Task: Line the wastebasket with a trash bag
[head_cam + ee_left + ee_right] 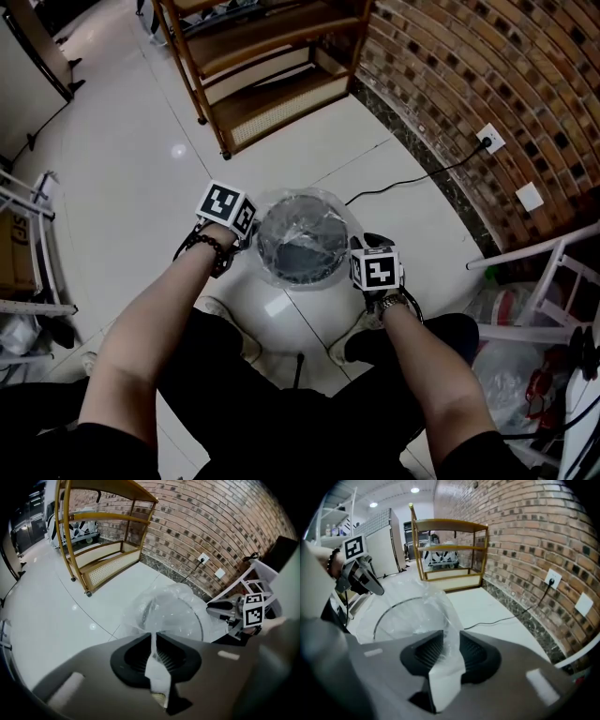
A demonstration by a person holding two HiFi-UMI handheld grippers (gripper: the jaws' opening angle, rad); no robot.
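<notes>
Two edges: left tongs (153,643) pinch trash bag (272,274) at wastebasket (345,234) rim | right tongs (446,649) half-open, film slack between | best: pull down evenly

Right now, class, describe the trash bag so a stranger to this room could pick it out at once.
On the white floor near the brick wall stands a round dark wastebasket. The trash bag is the clear crinkled film draped over its top, its edges between the fingers of the left gripper and right gripper.
</notes>
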